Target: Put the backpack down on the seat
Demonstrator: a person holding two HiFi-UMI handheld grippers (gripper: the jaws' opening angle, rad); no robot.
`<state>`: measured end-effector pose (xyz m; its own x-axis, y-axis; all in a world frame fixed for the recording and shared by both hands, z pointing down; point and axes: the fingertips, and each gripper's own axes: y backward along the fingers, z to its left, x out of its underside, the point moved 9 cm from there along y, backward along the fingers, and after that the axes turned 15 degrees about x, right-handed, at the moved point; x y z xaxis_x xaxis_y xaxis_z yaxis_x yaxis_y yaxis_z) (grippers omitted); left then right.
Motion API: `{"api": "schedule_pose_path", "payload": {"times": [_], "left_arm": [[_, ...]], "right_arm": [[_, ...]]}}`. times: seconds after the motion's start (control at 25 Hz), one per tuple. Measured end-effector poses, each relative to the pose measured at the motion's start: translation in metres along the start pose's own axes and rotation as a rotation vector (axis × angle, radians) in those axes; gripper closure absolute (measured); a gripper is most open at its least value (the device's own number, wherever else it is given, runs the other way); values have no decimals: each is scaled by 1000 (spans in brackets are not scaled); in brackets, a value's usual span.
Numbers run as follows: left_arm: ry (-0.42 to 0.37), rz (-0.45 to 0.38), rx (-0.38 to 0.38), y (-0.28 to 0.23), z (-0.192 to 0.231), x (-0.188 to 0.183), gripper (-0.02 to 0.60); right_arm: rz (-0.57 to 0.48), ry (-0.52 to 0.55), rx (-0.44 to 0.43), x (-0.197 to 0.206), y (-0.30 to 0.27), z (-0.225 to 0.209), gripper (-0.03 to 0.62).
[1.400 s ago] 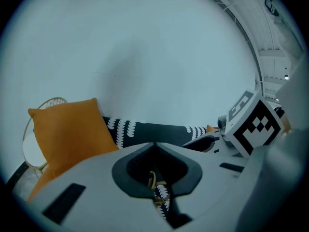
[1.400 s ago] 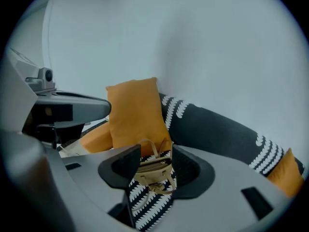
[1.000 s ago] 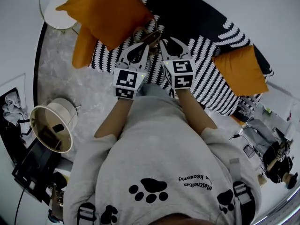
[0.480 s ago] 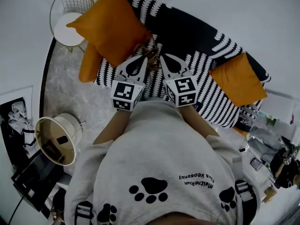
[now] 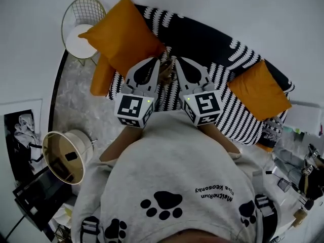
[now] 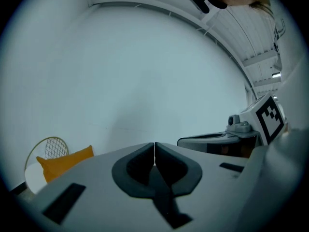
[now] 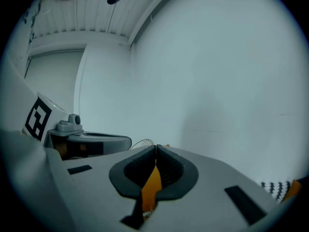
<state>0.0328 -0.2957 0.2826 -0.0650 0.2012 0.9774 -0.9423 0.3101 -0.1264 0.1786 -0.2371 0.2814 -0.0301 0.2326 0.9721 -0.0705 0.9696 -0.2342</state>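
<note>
The left tongs (image 6: 154,145) are pressed together, with a hairline of light between the pads and nothing in them. Just beside them, the right tongs (image 7: 156,148) are pressed together too. An orange strip shows in the hollow behind their tips; I cannot tell whether it is caught there or is cushion seen through the gap. Both hang over a black-and-white patterned sofa (image 5: 238,108). A big orange cushion (image 5: 126,37) lies left of the left tongs, a smaller one (image 5: 258,87) right of the right tongs. Of the backpack (image 5: 261,206) only two buckled shoulder straps show, over the person's grey sweatshirt (image 5: 172,171), well behind both tongs.
</note>
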Motion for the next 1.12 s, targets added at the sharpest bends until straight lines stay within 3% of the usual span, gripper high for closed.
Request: {"api": "schedule_pose_path", "payload": {"times": [0.32,0.44,0.72,1.12], "left_arm": [[-97,-50,-56,13,-28,-13,560],[-127,-129,-56,0,-36,-9,560],[-117,-113,-56,-8,-38,3,560],[-111,-102,-40,-3,-31,6,560]], "right_arm": [[-126,53,11,-26,30,2,560],[-168,68,5,-19,24,-2,562],[-120,44,-16,5,22,-10,560],[-123,46,-24,3,20,-1,560]]}}
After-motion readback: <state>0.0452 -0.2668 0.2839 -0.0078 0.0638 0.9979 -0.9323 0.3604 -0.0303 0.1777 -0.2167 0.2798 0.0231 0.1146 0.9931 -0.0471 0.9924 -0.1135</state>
